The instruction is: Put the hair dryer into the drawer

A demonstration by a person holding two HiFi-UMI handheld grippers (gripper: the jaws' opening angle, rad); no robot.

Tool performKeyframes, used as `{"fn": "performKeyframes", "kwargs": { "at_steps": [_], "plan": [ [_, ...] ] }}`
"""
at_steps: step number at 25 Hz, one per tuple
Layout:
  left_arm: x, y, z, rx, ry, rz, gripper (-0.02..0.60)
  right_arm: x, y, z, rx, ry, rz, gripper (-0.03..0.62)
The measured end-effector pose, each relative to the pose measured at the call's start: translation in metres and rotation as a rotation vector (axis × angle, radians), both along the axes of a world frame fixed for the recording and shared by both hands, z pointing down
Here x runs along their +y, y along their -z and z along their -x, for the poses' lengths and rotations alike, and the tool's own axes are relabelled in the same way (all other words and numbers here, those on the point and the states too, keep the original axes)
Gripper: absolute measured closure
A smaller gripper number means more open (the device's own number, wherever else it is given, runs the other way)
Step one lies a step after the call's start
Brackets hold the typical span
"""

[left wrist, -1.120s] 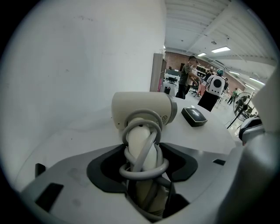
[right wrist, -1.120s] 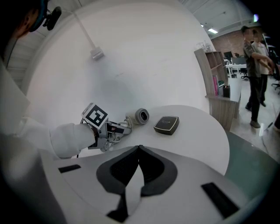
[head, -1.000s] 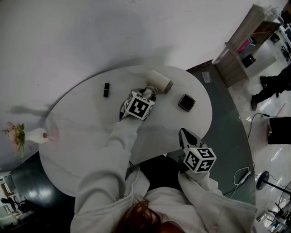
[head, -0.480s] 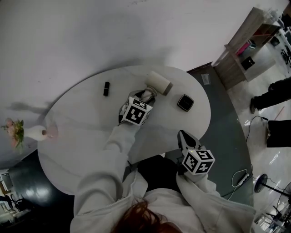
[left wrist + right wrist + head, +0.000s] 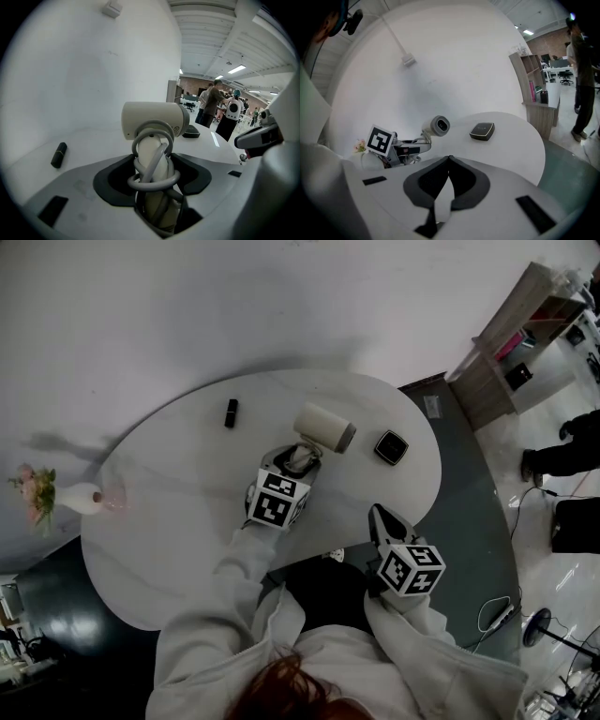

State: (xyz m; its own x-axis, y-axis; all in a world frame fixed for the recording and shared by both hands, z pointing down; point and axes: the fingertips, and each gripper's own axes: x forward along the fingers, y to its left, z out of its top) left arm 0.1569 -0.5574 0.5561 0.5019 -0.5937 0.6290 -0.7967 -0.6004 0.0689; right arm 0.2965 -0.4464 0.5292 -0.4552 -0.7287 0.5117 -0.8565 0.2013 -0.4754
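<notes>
Head view: my left gripper point(image 5: 298, 457) is clamped on the hair dryer point(image 5: 324, 427) and has drawn it back over the white table point(image 5: 169, 521) toward me, farther from the small black stick point(image 5: 231, 412) than a second ago. Left gripper view: the jaws pinch the cord-wrapped handle, with the barrel above them. Right gripper view: my right gripper point(image 5: 449, 159) sits pressed together and empty, unmoved at the table's near edge.

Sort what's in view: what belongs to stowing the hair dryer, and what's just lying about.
Job: hair dryer, cord wound round its handle; left gripper clamped on it. No drawer visible.
Lying about: small black tube, square black case, flower vase.
</notes>
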Motion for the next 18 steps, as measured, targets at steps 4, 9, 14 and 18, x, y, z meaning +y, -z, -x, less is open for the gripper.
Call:
{"fn": "performKeyframes", "kwargs": {
  "at_steps": [4, 9, 14, 18],
  "plan": [
    [0.026, 0.006, 0.009, 0.033, 0.028, -0.006, 0.344, 0.002, -0.003, 0.012, -0.008, 0.024, -0.004, 0.545],
    [0.056, 0.012, 0.023, 0.082, 0.103, 0.003, 0.344, 0.004, 0.004, 0.028, -0.013, 0.064, -0.027, 0.545],
    [0.082, 0.017, 0.04, 0.071, 0.156, 0.001, 0.344, 0.002, 0.014, 0.034, -0.014, 0.074, -0.052, 0.545],
    [0.1, 0.021, 0.056, 0.083, 0.207, -0.004, 0.344, 0.005, 0.018, 0.045, -0.009, 0.099, -0.061, 0.545]
  ]
}}
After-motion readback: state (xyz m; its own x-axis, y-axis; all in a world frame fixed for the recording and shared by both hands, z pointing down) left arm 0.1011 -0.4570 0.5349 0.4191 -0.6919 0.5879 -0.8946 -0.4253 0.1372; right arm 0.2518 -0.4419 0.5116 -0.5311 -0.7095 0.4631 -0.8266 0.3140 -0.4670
